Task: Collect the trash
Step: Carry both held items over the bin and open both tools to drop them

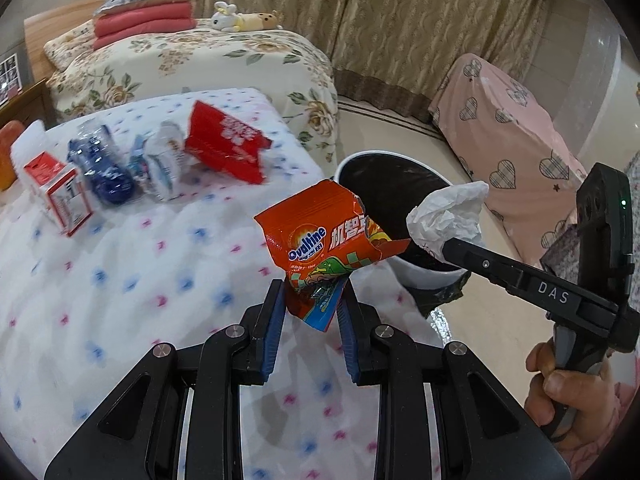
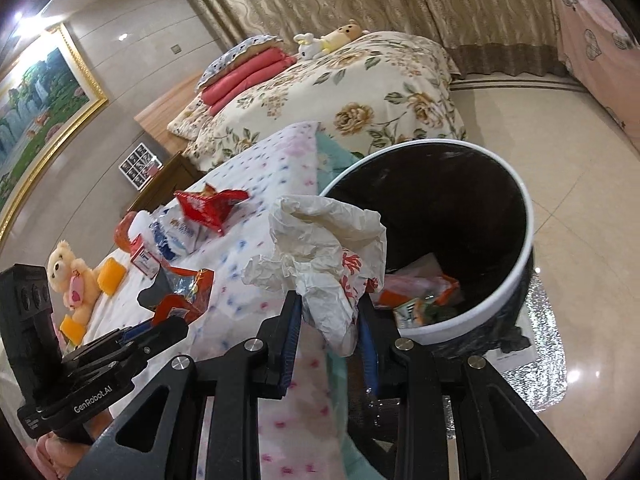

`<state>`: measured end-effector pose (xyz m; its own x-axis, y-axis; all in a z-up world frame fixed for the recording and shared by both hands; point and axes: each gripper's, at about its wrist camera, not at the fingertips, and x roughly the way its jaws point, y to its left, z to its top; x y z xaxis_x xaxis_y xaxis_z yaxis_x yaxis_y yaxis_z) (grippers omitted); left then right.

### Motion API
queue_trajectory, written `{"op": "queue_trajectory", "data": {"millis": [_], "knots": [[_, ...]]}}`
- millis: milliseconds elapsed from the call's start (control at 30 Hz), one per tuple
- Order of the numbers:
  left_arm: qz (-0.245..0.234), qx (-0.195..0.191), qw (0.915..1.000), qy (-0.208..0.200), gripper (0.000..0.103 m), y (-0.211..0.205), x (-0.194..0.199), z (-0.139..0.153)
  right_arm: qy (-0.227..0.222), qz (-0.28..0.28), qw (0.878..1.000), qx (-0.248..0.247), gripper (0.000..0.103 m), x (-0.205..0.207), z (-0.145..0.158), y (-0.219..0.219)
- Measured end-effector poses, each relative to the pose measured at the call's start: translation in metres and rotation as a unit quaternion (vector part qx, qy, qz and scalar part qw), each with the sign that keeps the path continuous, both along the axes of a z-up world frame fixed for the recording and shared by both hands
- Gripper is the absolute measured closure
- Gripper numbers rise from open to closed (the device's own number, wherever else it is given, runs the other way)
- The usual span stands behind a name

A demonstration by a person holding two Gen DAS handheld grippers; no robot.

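Bright indoor light, ceiling-lamp glare upper left, fisheye-bent dark corners, slight motion blur

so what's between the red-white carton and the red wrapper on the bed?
Left wrist view: a crushed blue bottle and a clear crumpled bottle lie between carton and wrapper.

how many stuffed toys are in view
3: a white bunny and a tan bear lying on the floral bed, a cream teddy on the dotted bedspread. Others may be hidden.
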<state>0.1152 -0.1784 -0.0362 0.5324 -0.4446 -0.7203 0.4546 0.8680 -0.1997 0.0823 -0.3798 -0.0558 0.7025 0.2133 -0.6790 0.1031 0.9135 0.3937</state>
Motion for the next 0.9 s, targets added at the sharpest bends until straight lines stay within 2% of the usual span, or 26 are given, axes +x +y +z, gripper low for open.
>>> {"op": "queue_trajectory", "data": {"millis": [500, 900], "knots": [[-0.035, 0.011, 0.9993, -0.003, 0.078, -0.046, 0.014, 0.003, 0.006, -0.029, 0.999, -0.014, 0.073, 0.008, 0.002, -0.036], [-0.045, 0.022, 0.9987, -0.005, 0.078, -0.072, 0.027, 0.003, 0.014, -0.038, 0.999, -0.019, 0.072, 0.020, 0.001, -0.052]]}}
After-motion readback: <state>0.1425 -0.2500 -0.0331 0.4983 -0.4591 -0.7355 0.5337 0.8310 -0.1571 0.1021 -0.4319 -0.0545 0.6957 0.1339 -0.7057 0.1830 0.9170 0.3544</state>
